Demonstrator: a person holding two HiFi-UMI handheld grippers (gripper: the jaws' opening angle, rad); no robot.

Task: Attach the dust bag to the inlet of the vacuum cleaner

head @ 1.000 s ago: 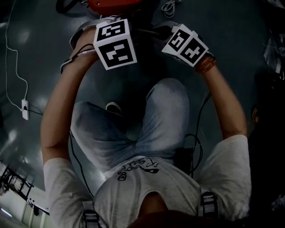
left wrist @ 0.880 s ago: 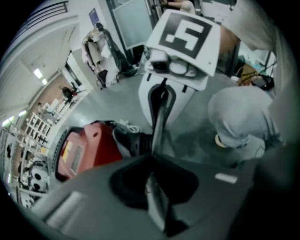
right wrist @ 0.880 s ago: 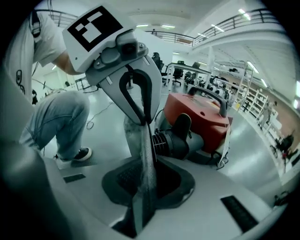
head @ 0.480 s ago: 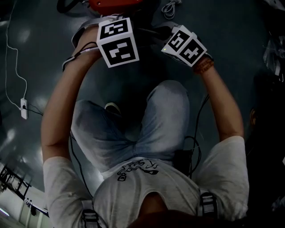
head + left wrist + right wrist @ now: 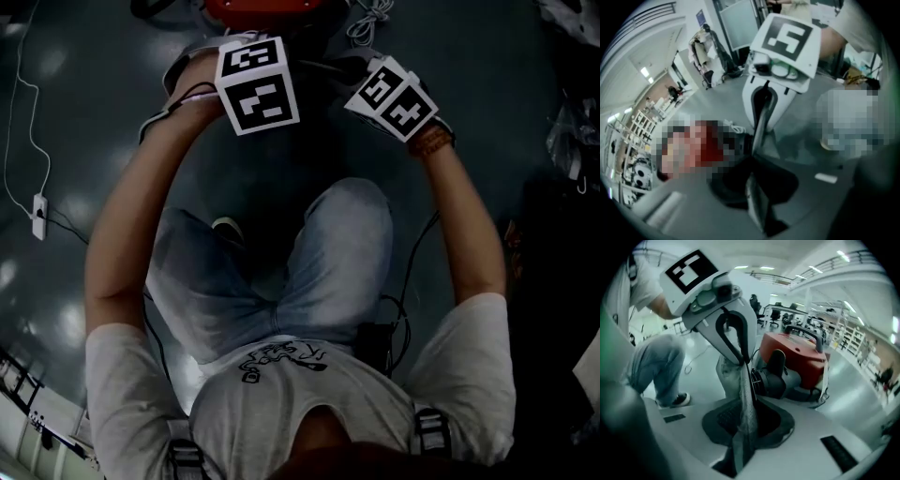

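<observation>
A grey dust bag (image 5: 744, 394) hangs edge-on as a thin sheet between both grippers. My right gripper (image 5: 740, 446) is shut on its lower edge; its jaws have just been opening a little, with the fabric still between them. My left gripper (image 5: 757, 206) is shut on the bag's other side (image 5: 761, 126). The red vacuum cleaner (image 5: 799, 352) lies just behind the bag, its black round inlet (image 5: 771, 380) facing the bag. In the head view both marker cubes (image 5: 258, 84) (image 5: 394, 97) hover right before the vacuum cleaner (image 5: 267, 9), hiding the jaws.
I crouch on a grey floor, with a jeans-clad knee (image 5: 323, 253) under my arms and a shoe (image 5: 677, 401) at the left. A white cable with a plug (image 5: 37, 211) runs along the left. A coiled cord (image 5: 370, 19) lies by the vacuum. Office chairs (image 5: 773, 315) stand far behind.
Both marker cubes sit slightly higher and further right in the head view. The hands keep nearly the same place by the vacuum cleaner.
</observation>
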